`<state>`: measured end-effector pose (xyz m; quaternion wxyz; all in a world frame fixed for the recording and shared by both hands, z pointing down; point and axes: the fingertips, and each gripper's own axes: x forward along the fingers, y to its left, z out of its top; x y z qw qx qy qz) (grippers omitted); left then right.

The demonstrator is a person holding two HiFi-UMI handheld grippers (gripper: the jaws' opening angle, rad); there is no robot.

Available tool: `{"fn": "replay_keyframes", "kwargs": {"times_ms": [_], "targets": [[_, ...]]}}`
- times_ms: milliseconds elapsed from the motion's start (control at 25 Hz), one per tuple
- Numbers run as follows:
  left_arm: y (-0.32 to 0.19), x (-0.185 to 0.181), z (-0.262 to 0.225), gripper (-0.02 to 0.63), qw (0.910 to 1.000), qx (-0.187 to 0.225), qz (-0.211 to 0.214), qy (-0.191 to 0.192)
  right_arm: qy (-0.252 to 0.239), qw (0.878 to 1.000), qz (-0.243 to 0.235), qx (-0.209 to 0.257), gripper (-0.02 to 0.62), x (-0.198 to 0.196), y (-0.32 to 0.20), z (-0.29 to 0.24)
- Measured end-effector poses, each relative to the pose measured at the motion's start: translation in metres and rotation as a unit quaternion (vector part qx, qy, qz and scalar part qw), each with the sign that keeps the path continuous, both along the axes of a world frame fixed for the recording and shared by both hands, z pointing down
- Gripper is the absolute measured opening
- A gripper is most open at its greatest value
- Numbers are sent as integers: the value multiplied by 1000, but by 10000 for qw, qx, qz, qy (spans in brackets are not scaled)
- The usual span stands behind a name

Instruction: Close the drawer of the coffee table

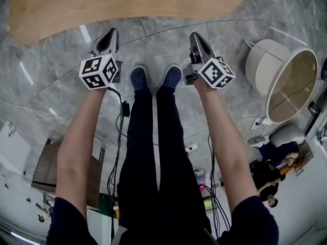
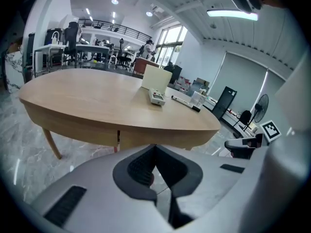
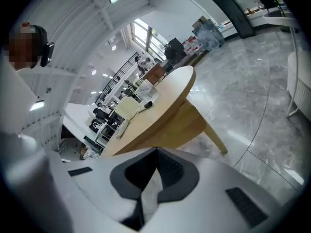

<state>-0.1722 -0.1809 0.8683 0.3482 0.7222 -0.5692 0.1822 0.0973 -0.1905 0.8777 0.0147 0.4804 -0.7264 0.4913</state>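
1. Between its jaws the left gripper (image 2: 155, 148) has nothing. The dark pads meet at the tips, and only grey floor shows through the slit below them.
2. On the other side the right gripper (image 3: 156, 153) is the same: jaws together and empty.
3. Both grippers are held out level ahead of the person's blue clogs (image 1: 139, 78), above the marble floor (image 1: 153, 50). Their tips are near the bench (image 2: 92, 98) but do not touch it.
4. This oval wooden bench is the coffee table of the task. On its top lie a small white remote-like device (image 2: 157, 97), a black-capped marker (image 2: 184, 102) and an upright pale card (image 2: 155, 77).
5. No drawer front stands out from the bench's edge in any view. A thin vertical seam (image 2: 118, 137) in the wooden apron, facing the left gripper, may be one edge of the drawer. It looks flush with the wood beside it.
6. My judgement is that the drawer is either already pushed home or sits on a side not shown here. The pictures do not settle which.
7. If that seam is the drawer, little or nothing is left to do. Otherwise the whole push is still ahead, since neither gripper is on the bench.
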Motion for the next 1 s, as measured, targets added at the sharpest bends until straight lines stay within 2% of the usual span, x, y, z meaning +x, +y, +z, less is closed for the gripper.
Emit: {"fn": "replay_keyframes", "kwargs": {"times_ms": [240,360,440,760,1000], "targets": [[19,7,-36,25,10000,43,12,51,496,9980,-353,182,26,0,20,-41],[29,8,-57,25,9998,59,-133,157,892,9938,-636,188,26,-1,32,-56],[41,12,-71,25,9996,34,-190,208,966,9931,-652,146,26,1,43,-67],[87,20,-125,25,9998,-92,-70,156,1429,9859,-870,86,26,12,89,-125],[108,26,-172,25,9995,-68,313,86,1662,9827,-820,-22,26,21,110,-165]]}}
